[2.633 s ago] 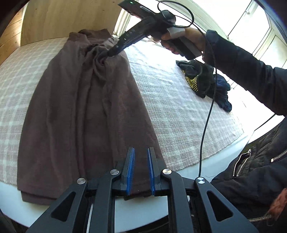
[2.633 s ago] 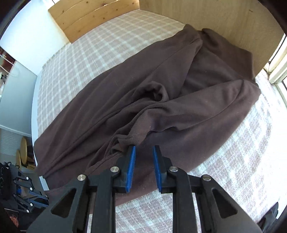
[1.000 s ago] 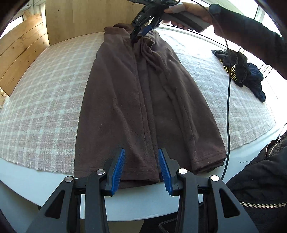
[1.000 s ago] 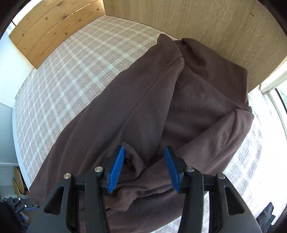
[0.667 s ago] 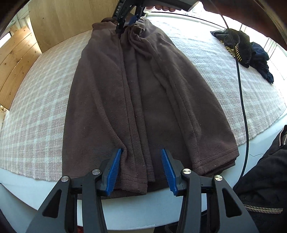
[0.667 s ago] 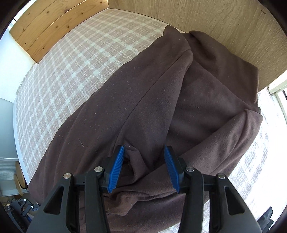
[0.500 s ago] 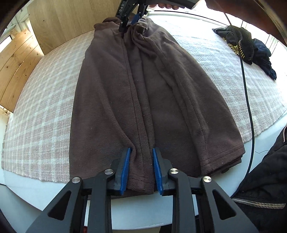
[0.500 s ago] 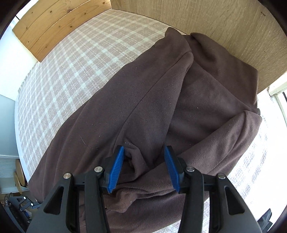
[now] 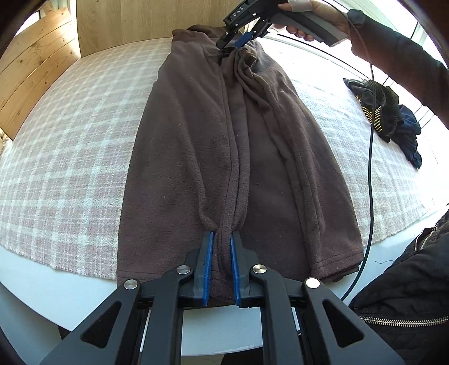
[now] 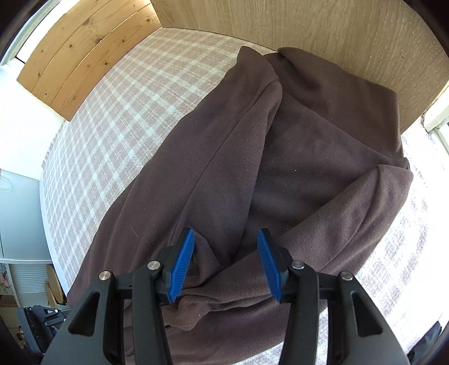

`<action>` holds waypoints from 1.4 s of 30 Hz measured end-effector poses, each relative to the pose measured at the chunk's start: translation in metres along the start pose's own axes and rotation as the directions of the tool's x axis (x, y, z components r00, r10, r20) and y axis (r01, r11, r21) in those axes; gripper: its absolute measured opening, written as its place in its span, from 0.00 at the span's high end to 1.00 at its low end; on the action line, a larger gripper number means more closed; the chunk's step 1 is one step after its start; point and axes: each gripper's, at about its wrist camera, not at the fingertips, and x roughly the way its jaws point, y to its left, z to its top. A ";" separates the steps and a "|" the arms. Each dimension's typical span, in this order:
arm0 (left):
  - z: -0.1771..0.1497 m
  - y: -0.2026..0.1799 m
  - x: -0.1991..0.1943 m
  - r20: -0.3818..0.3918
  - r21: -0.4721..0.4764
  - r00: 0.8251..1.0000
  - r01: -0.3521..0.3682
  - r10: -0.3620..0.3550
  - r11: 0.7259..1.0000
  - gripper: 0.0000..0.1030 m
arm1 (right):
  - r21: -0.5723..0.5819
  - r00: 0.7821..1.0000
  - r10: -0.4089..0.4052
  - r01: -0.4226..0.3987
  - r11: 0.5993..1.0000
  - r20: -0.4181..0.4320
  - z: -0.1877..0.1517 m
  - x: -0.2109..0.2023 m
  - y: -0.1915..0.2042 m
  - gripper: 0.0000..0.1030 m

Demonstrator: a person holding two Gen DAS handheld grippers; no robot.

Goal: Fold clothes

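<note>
A long brown fleece garment [image 9: 190,157] lies lengthwise on the plaid cloth [image 9: 70,134], its hem at the near table edge. My left gripper [image 9: 221,238] is at the hem. Its jaws are closing, and the blue pads pinch a raised ridge of the centre seam. At the garment's far end a hand holds my right gripper [image 9: 238,42], tips down on the collar area. In the right wrist view the right gripper [image 10: 226,233] stands open, with a loose fold of the brown garment [image 10: 308,157] bulging between the pads.
A heap of dark clothes [image 9: 387,115] lies at the table's right side. A black cable [image 9: 370,174] hangs from the right gripper across the cloth. Wooden panels [image 9: 126,22] back the table. The white table edge [image 9: 50,297] and a person's black jacket [image 9: 407,297] are near me.
The left jaws have narrowed from wide apart onto the seam ridge at the hem, gathering the cloth there. The right gripper has hardly shifted and stays equally wide.
</note>
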 end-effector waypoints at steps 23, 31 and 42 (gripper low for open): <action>-0.002 0.027 -0.031 0.060 -0.041 0.988 -0.138 0.140 0.990 0.89 | -0.055 0.970 0.228 -0.224 0.973 0.089 0.013 0.001 0.025 0.84; 0.008 0.032 -0.082 0.147 -0.020 0.937 -0.318 0.318 0.948 0.89 | -0.069 0.885 0.404 -0.400 0.914 0.232 0.020 -0.027 0.035 0.85; -0.010 -0.008 0.009 -0.001 0.069 0.998 -0.064 0.065 0.996 0.89 | -0.010 0.982 0.166 -0.166 0.986 0.091 0.021 0.032 0.030 0.87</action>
